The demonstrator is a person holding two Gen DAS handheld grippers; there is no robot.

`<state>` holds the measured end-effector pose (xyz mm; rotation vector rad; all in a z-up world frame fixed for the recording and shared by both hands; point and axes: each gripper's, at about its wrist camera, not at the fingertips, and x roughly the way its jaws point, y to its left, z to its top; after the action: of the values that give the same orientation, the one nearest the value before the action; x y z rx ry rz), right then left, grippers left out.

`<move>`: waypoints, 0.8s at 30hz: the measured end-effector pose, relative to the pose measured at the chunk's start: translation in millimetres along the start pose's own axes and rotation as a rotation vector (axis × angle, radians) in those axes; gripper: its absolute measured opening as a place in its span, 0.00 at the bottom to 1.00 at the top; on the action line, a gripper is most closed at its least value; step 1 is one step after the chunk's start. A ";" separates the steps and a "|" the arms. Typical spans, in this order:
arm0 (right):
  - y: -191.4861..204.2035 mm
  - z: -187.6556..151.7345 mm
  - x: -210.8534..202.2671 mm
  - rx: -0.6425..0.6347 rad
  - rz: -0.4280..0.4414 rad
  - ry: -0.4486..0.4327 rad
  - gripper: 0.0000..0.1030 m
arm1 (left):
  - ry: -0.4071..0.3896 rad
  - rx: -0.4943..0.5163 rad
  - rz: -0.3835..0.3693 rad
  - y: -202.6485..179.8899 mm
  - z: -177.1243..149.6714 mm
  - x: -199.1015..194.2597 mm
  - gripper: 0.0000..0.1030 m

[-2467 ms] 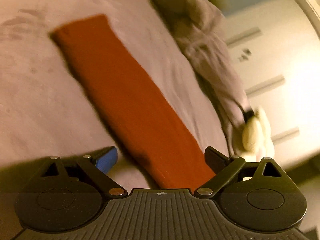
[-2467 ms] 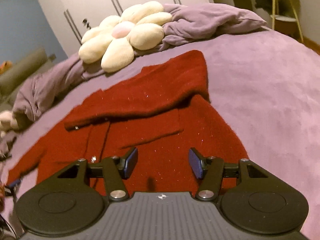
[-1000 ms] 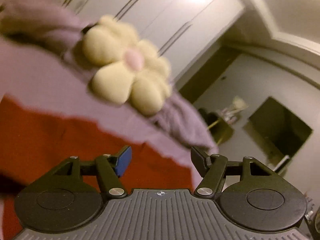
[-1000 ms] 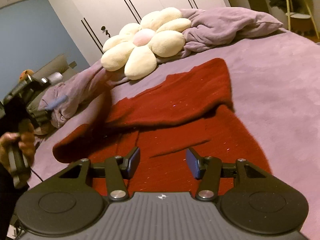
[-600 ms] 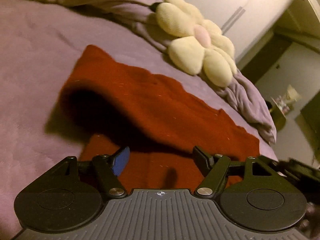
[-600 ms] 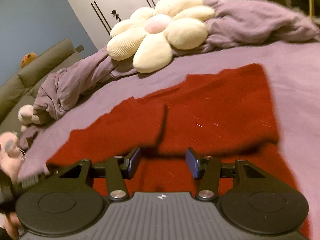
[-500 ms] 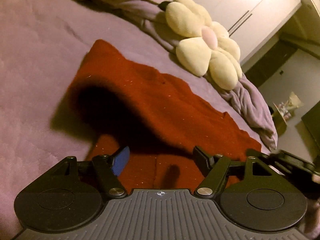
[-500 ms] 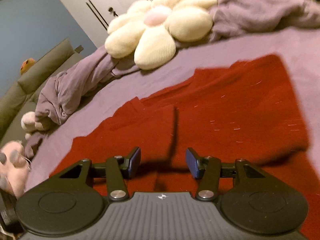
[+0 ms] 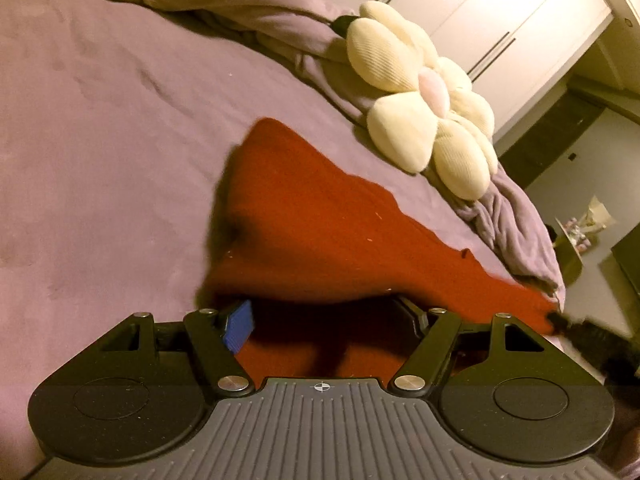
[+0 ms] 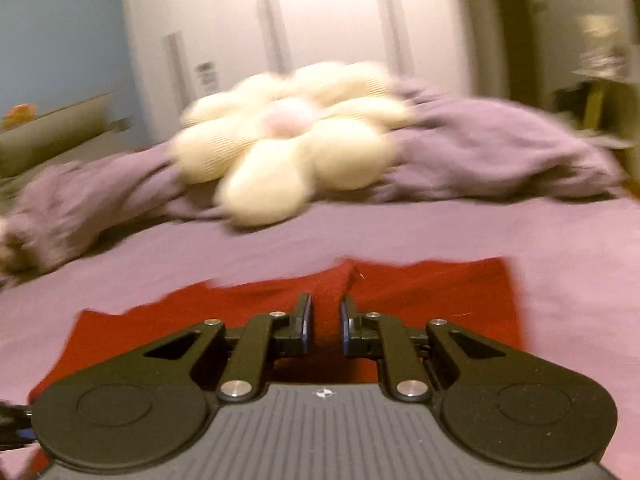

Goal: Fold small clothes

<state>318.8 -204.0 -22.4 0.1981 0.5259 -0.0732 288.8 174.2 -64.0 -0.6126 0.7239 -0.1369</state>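
A dark red knit sweater (image 9: 320, 232) lies on the purple bedspread (image 9: 100, 140). In the left wrist view my left gripper (image 9: 324, 320) is open, its fingers low at the sweater's near edge, with a raised fold of cloth draped over the fingertips. In the right wrist view my right gripper (image 10: 325, 320) is shut on a bunched ridge of the red sweater (image 10: 420, 296), which spreads flat to both sides. The right wrist view is motion-blurred. The other gripper's black tip shows at the right edge of the left wrist view (image 9: 580, 332).
A cream flower-shaped cushion (image 9: 424, 108) (image 10: 288, 140) rests on a rumpled purple blanket (image 9: 240, 4) (image 10: 500, 152) at the far side of the bed. White wardrobe doors (image 10: 300, 20) stand behind. A small side table (image 10: 604, 84) is at far right.
My right gripper has dropped onto the sweater and closed on a ridge of it. My left gripper has moved lower, with a fold of sweater now over its fingertips.
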 end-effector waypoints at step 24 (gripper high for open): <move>-40.0 4.5 9.6 -0.002 -0.061 -0.003 0.07 | 0.068 0.002 -0.009 -13.6 -4.9 10.1 0.82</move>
<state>324.5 -244.3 -30.3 0.1801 0.5289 -0.1321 294.3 157.5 -65.0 -0.6115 0.7869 -0.1675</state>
